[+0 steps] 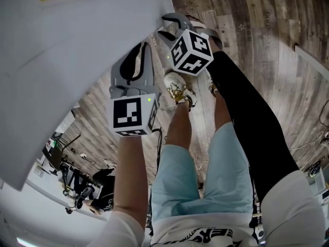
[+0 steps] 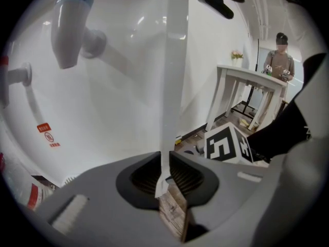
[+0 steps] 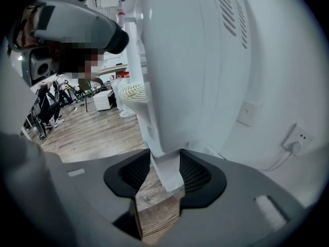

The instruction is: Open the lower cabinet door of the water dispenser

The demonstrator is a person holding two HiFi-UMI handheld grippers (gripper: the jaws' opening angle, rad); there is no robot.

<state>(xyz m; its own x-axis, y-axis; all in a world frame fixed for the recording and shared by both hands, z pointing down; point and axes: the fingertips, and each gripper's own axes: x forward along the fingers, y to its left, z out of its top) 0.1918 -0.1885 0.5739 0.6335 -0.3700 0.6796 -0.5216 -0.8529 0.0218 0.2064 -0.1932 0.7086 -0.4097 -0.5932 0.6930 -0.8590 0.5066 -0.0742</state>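
- White panel fills the head view's upper left, probably the lower cabinet door (image 1: 87,45). The left gripper (image 1: 138,53) and right gripper (image 1: 170,25) sit at its rim, above the plank floor (image 1: 247,30).
- Left gripper view: the jaws are pressed together on the door's thin edge (seen end-on), and its long axis runs straight up the frame. A tap (image 2: 69,30) hangs to the left.
- Right gripper view: the jaws pinch a white lower corner below the water dispenser (image 3: 205,60). The door looks partly swung out, so it needs pulling wider.
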